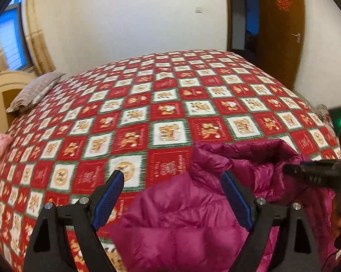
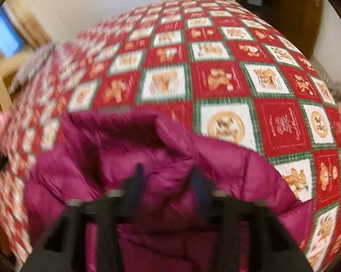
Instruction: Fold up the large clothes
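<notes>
**Desk:** Bedroom, this instant. Where is the garment?

**Operator:** The magenta puffer jacket lies bunched at the near edge of the bed, on the red-and-white checked bedspread. Its collar stands up, facing the far side. A grey pillow sits at the headboard end, well apart from it.

**Desk:** How will it handle?

**Operator:** I judge it light, soft and puffy, with a slick shell likely to slide between pads. It will spring back after a fold. I would take it at the seams, at the shoulders or the hem, not on a fat quilted panel.

**Desk:** And the 2 grippers?

**Operator:** My left gripper has its jaws wide apart, holding nothing; its right blue pad is over the jacket and its left one over the bedspread. Whether either touches, I cannot tell. My right gripper is blurred. Its jaws look narrower, with jacket fabric between them, but I cannot tell whether they are clamped on it.
</notes>
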{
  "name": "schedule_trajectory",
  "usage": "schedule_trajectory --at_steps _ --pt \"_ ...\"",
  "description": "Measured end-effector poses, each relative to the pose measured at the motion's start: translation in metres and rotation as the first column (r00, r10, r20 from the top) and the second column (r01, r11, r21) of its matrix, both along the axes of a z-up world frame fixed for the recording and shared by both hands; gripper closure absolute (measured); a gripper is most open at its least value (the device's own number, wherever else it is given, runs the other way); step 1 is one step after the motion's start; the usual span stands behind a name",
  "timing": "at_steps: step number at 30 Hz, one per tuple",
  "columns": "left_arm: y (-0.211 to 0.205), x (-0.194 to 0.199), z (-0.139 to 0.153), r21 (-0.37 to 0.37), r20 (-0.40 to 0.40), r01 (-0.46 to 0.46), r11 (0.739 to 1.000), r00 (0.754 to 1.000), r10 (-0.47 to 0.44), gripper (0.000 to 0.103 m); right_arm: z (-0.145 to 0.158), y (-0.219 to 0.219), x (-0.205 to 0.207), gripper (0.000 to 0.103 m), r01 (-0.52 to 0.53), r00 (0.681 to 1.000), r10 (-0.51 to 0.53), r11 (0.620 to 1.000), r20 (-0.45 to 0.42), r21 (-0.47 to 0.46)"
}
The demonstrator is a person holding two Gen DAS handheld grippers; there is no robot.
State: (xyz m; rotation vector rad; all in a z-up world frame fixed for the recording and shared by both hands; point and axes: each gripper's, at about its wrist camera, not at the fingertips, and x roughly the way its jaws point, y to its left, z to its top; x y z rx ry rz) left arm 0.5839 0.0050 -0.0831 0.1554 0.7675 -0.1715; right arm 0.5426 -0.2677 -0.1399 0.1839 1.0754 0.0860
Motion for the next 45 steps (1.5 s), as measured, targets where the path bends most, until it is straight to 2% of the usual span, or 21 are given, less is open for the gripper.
schedule_trajectory --at_steps 3,7,9,11,13,18,19,20,21,22,23,27,29,31,32,33,35,39,41,43,45 --pt "-0.003 0.001 -0.006 -0.031 -0.001 0.007 0.999 1.0 -0.007 0.015 -0.01 -0.017 -0.027 0.085 0.015 0.999 -0.013 0.998 0.047 -0.055" --pt "-0.015 0.002 -0.01 -0.077 -0.008 -0.009 0.997 1.0 0.008 0.015 -0.036 -0.035 -0.038 0.086 0.044 0.997 -0.044 0.999 0.061 -0.002" --pt "-0.028 0.001 -0.011 -0.079 -0.014 0.011 0.997 1.0 -0.012 0.015 -0.037 -0.033 -0.045 0.086 0.038 0.991 -0.036 0.999 0.131 -0.017" --pt "-0.047 -0.002 -0.013 -0.045 0.0 0.038 0.998 0.999 -0.038 0.015 -0.039 -0.028 -0.052 0.086 0.034 0.98 -0.021 0.998 0.199 -0.061" --pt "-0.061 -0.002 -0.016 -0.01 0.014 0.048 0.999 0.999 -0.048 0.015 -0.039 -0.024 -0.056 0.085 0.038 0.973 -0.017 0.995 0.228 -0.089" --pt "-0.09 0.023 -0.04 0.09 -0.045 -0.01 0.996 0.999 0.014 0.015 -0.041 -0.035 -0.053 0.085 0.043 0.968 -0.039 0.999 0.246 -0.01" --pt "-0.091 0.028 -0.049 0.142 -0.036 -0.047 0.989 0.998 0.052 0.02 -0.041 -0.038 -0.054 0.085 0.044 0.968 -0.044 0.999 0.248 0.006" --pt "-0.09 0.028 -0.053 0.165 -0.027 -0.069 0.984 0.997 0.074 0.034 -0.042 -0.037 -0.054 0.085 0.044 0.968 -0.046 0.999 0.248 0.012" --pt "-0.086 0.028 -0.059 0.169 -0.044 -0.077 0.983 0.995 0.085 0.08 -0.042 -0.038 -0.054 0.085 0.044 0.967 -0.046 0.999 0.249 0.014" --pt "-0.081 0.028 -0.065 0.157 -0.083 -0.079 0.984 0.992 0.093 0.103 -0.042 -0.037 -0.053 0.085 0.044 0.967 -0.046 0.999 0.249 0.015" --pt "-0.071 0.025 -0.07 0.124 -0.119 -0.098 0.987 0.986 0.113 0.103 -0.042 -0.036 -0.052 0.085 0.044 0.967 -0.046 0.999 0.249 0.017" --pt "-0.032 0.003 -0.08 0.024 -0.124 -0.188 0.982 0.974 0.19 0.103 -0.043 -0.039 -0.052 0.085 0.042 0.967 -0.049 0.999 0.25 0.034" --pt "-0.013 -0.006 -0.091 -0.067 -0.163 -0.246 0.967 0.959 0.232 0.103 -0.043 -0.039 -0.052 0.085 0.042 0.967 -0.047 0.999 0.25 0.028" --pt "-0.003 -0.011 -0.107 -0.117 -0.199 -0.299 0.947 0.941 0.273 0.103 -0.043 -0.038 -0.052 0.085 0.042 0.967 -0.045 0.999 0.25 0.019" --pt "-0.001 -0.013 -0.115 -0.138 -0.198 -0.318 0.938 0.937 0.288 0.103 -0.043 -0.038 -0.052 0.083 0.041 0.968 -0.043 0.999 0.249 0.015" --pt "0.001 -0.019 -0.12 -0.166 -0.166 -0.32 0.933 0.942 0.293 0.103 -0.043 -0.037 -0.052 0.081 0.038 0.968 -0.04 0.999 0.248 0.012" --pt "-0.001 -0.025 -0.123 -0.183 -0.127 -0.322 0.929 0.945 0.302 0.103 -0.043 -0.035 -0.05 0.079 0.031 0.97 -0.031 1.0 0.242 0.004" --pt "0.003 -0.023 -0.126 -0.218 -0.138 -0.324 0.921 0.944 0.3 0.103 -0.028 -0.041 -0.058 0.067 0.017 0.976 -0.022 1.0 0.216 0.026" --pt "0.005 -0.025 -0.126 -0.236 -0.139 -0.323 0.916 0.945 0.297 0.103 -0.008 -0.051 -0.076 0.066 0.078 0.956 -0.081 0.997 0.283 0.022" --pt "0.006 -0.026 -0.125 -0.236 -0.136 -0.324 0.916 0.945 0.299 0.103 0.016 -0.059 -0.091 0.062 0.184 0.918 -0.168 0.983 0.359 -0.011" --pt "0.001 -0.026 -0.123 -0.203 -0.125 -0.324 0.924 0.944 0.304 0.103 0.033 -0.058 -0.09 0.062 0.224 0.899 -0.221 0.974 0.379 0.035"
